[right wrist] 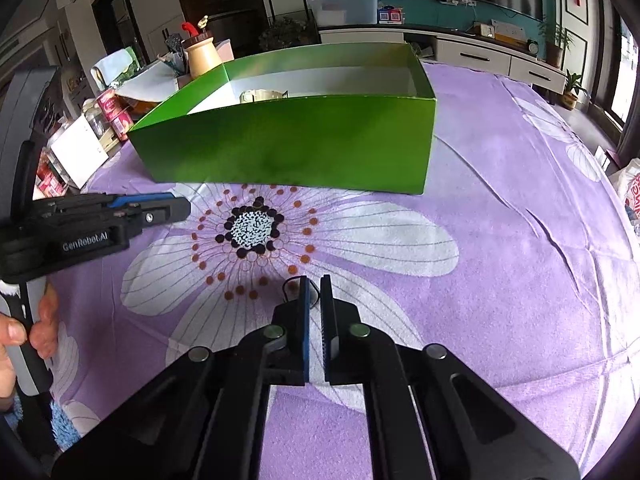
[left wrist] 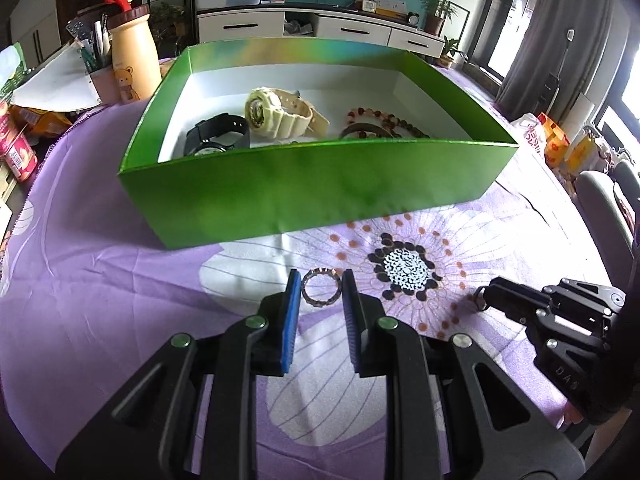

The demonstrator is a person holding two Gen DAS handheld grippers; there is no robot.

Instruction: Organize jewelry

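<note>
Between the blue pads of the left gripper [left wrist: 320, 286], a small beaded ring [left wrist: 321, 289] is clamped above the purple flowered tablecloth [left wrist: 120, 280].
Nearby, the right gripper [right wrist: 315, 292] is closed on a thin dark ring [right wrist: 294, 286]; beyond, cream and black watches [left wrist: 276, 110] and bead bracelets [left wrist: 380, 124] are held in the open green cardboard box [left wrist: 304, 184].

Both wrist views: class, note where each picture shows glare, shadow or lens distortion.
Left wrist view: window glare whitens the right edge, and the green box bows with fisheye curvature. Right wrist view: the box's straight rim looks bent, the picture's corners go dark, and the right tongs cast a soft shadow on the purple cloth.
</note>
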